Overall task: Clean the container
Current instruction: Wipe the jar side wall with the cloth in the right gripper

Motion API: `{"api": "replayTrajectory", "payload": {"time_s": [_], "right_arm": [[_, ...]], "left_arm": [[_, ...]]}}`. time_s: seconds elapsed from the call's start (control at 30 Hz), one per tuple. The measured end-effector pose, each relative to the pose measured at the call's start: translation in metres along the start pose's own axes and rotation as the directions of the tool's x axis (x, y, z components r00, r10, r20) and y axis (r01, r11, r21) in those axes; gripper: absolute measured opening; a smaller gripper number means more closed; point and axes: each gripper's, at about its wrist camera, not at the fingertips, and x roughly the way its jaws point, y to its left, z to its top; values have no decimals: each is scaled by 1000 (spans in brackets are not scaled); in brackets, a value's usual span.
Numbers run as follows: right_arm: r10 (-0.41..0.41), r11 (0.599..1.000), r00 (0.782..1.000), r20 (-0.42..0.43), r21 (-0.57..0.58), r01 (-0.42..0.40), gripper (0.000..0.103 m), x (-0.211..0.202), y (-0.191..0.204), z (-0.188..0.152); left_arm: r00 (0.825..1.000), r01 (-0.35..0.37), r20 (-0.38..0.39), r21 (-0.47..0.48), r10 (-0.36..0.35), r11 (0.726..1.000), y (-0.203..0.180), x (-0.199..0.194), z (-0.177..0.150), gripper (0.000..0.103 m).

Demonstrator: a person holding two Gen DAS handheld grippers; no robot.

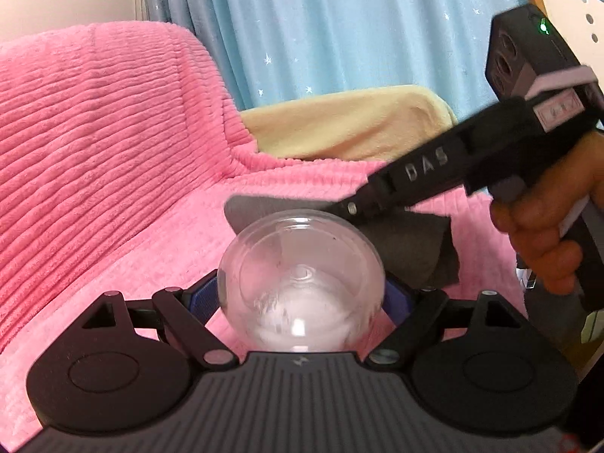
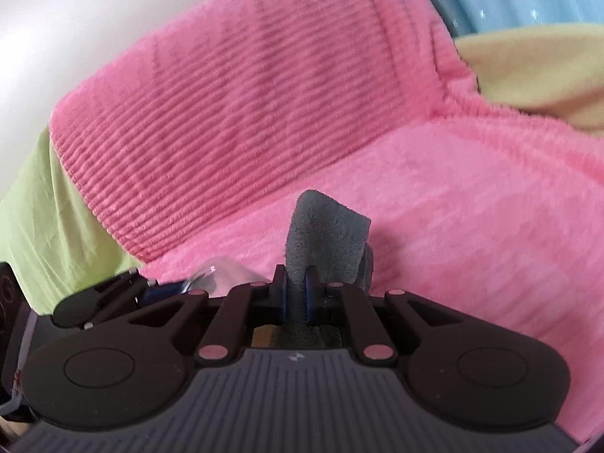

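My left gripper (image 1: 302, 296) is shut on a clear round container (image 1: 302, 283), its blue pads pressing both sides and the container's mouth facing away from the camera. From the right, a hand (image 1: 547, 234) brings in my right gripper (image 1: 334, 207), which is shut on a grey cloth (image 1: 407, 249). The cloth lies against the container's far upper rim. In the right wrist view the grey cloth (image 2: 324, 230) sticks up from the closed pads of the right gripper (image 2: 296, 294). The left gripper (image 2: 113, 294) and a sliver of the container (image 2: 215, 275) show at lower left.
A pink ribbed blanket (image 1: 94, 132) covers the seat and backrest under both grippers. A pale yellow cloth (image 1: 347, 124) lies behind it, before a blue star-print curtain (image 1: 339, 19). Green fabric (image 2: 37, 219) shows at the left edge of the right wrist view.
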Motion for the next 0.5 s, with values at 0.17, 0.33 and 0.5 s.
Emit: {"api": "replayTrajectory", "payload": {"time_s": [0.17, 0.33, 0.5], "right_arm": [[-17, 999, 998, 63, -42, 19, 7, -11, 7, 2], [139, 981, 988, 67, -148, -128, 7, -19, 25, 5], [120, 957, 992, -45, -261, -127, 7, 0, 39, 0]], "left_arm": [[1000, -9, -15, -31, 9, 999, 5, 8, -5, 85], [1000, -10, -5, -48, 10, 999, 8, 12, -7, 85], [1000, -13, 0, -54, 13, 998, 9, 14, -11, 85]]}}
